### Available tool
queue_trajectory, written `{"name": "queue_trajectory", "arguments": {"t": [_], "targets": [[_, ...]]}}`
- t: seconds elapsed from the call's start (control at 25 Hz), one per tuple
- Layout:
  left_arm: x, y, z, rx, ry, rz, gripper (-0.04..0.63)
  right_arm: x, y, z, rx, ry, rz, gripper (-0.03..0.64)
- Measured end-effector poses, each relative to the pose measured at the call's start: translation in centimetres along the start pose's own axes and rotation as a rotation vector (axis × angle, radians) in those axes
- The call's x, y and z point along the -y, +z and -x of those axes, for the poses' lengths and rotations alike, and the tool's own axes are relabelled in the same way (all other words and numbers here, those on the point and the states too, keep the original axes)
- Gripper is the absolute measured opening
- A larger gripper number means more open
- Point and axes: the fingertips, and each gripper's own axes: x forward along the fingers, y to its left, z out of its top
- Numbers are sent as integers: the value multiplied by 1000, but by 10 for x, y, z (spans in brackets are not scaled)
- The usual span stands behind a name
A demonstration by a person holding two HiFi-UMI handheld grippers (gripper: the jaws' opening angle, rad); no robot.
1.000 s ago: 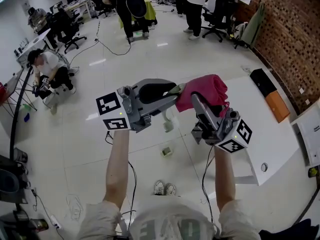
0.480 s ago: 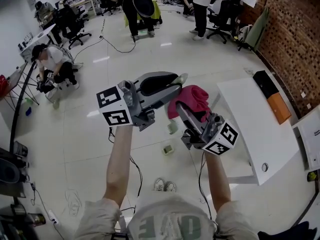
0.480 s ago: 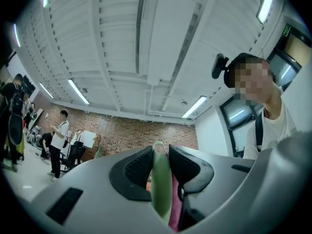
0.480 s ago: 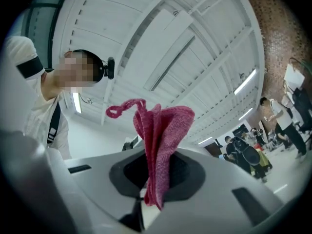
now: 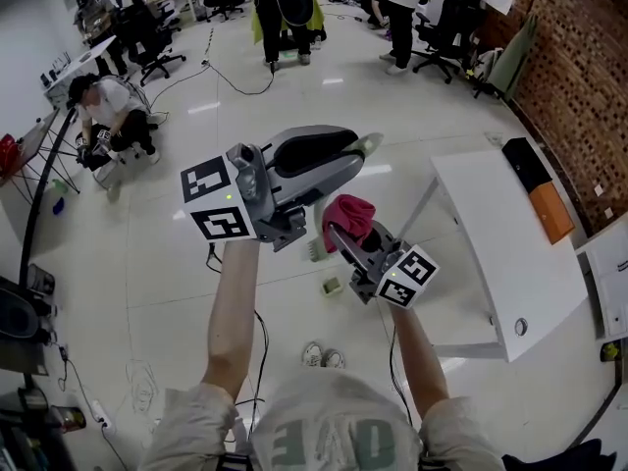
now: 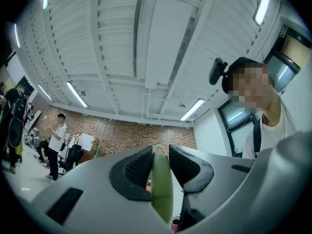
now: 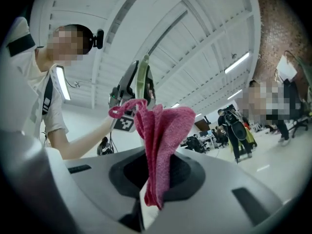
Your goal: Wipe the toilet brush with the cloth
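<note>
My left gripper (image 5: 345, 157) is shut on the pale green handle of the toilet brush (image 6: 161, 189), which runs straight between its jaws. The handle's tip (image 5: 369, 143) sticks out past the jaws. The whitish brush head (image 5: 316, 250) hangs below that gripper. My right gripper (image 5: 345, 232) is shut on a pink cloth (image 5: 348, 214), which stands bunched up out of its jaws (image 7: 158, 140). The cloth sits just right of the brush head and below the left gripper. In the right gripper view the left gripper (image 7: 127, 94) and the brush handle (image 7: 142, 74) show behind the cloth.
A white table (image 5: 510, 253) stands at the right, with black and orange boxes (image 5: 535, 189) beyond it by a brick wall. A small object (image 5: 334, 286) lies on the floor near my shoes (image 5: 324, 354). People, chairs and cables fill the far floor.
My right gripper has dropped with the cloth and come left, from level with the left gripper's jaws to below them, beside the brush head. The left gripper has risen slightly.
</note>
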Motion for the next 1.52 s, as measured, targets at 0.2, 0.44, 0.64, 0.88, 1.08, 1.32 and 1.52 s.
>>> {"name": "queue_trajectory", "arguments": {"t": [0.2,0.44,0.64,0.88,1.08,1.32,1.52], "targets": [[-11,-13,8,-47,78,-3,114,-3,5,11,27,-107,51,31],[-36,-27,17,-43,207,-5,114,-42,-16,4,-106,-161,169,31],[-38,-28,16,-34,227,-5,114,-27,-67,-3,-248,-292,162,31],[-42,-36,19,-48,258,-13,114,-17,-25,-6,-185,-366,197,31],[-48,-43,22,-51,292,-12,114,-22,10,-16,-147,-355,251,31],[-53,-55,21,-90,309,-42,114,-21,38,-29,-100,-332,253,31],[-48,-54,30,-77,291,-40,114,-28,42,-37,-86,-324,240,31]]}}
